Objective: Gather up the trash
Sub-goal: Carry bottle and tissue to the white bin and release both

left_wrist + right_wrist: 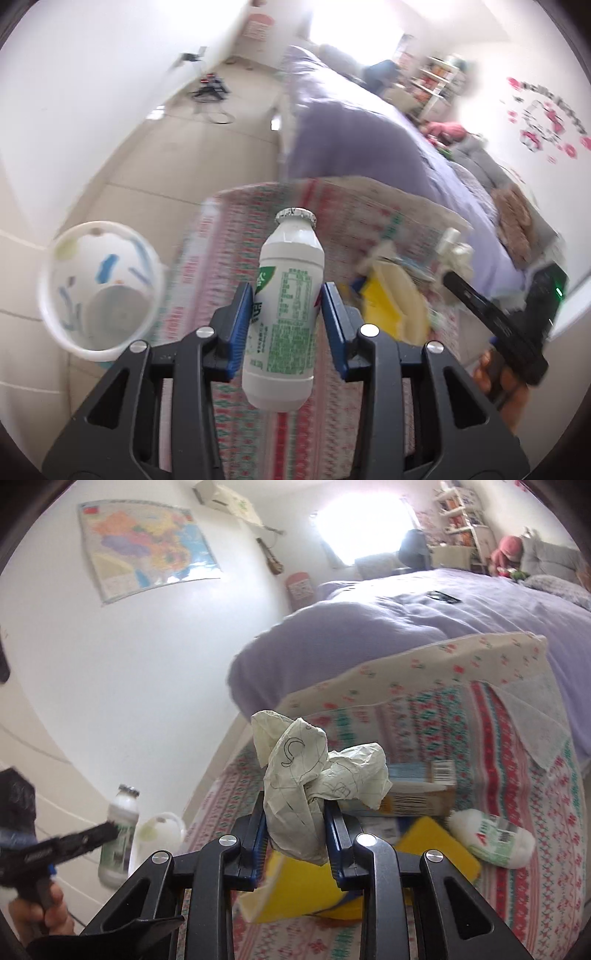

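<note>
My left gripper (286,314) is shut on a white yogurt bottle (286,299) with green print and a foil cap, held upright above the patterned table. A white trash bin (99,291) with coloured marks stands on the floor to its left. My right gripper (293,834) is shut on a crumpled paper ball (314,771) with pen scribbles, held above the table. The left gripper and its bottle (120,834) show at the lower left of the right wrist view, near the bin (159,834).
On the patterned tablecloth (517,849) lie a yellow wrapper (306,886), a carton box (424,790) and a second white bottle (495,838) on its side. A bed with a purple cover (406,627) stands behind the table. A tiled floor (166,166) lies to the left.
</note>
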Demonstrator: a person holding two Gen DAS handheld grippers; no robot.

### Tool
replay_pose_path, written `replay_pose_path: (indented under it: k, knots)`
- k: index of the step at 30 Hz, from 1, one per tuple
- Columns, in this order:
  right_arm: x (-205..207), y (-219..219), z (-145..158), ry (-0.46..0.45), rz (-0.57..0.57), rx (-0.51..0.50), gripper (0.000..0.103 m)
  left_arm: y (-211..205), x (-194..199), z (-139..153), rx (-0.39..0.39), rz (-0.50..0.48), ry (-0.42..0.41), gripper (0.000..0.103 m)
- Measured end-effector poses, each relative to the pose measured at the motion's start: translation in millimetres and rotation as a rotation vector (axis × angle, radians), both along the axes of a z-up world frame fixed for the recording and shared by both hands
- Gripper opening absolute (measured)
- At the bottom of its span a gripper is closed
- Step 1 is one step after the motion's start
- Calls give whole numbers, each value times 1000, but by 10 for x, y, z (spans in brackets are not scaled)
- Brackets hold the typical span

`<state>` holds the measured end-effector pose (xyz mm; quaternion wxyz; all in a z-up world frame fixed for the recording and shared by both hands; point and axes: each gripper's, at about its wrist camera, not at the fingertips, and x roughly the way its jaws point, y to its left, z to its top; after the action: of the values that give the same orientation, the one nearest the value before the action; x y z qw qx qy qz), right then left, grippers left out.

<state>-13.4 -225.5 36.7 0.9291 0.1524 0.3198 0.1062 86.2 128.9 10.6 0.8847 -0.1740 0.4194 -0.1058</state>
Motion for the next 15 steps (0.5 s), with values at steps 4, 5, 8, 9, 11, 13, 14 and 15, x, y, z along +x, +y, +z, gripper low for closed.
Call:
replay_pose_path:
  k: [4, 5, 8, 9, 11, 13, 14, 15]
  knots:
    - [88, 386, -45, 3, 71, -34, 28, 288, 14, -125, -12, 87, 56, 40]
    - [112, 464, -57, 7, 89, -29, 28, 374, 19, -174, -15, 109, 79, 40]
    - [194, 791, -119, 23, 154, -26, 28, 626, 8, -222, -38, 161, 121, 40]
    - [231, 931, -160, 34, 185, -31, 28, 704, 31, -229, -36, 176, 130, 40]
    - [290, 1203, -230, 55, 243, -37, 28, 849, 9, -223, -19, 225, 153, 40]
    - [366, 1484, -355, 84, 304, -44, 29, 971, 47, -278, -21, 263, 174, 40]
    - [409, 1660, -420, 98, 339, -49, 29, 1020, 72, -315, -23, 276, 186, 40]
    - [444, 1796, -474, 110, 365, -57, 29, 1057, 85, -355, -23, 285, 201, 40]
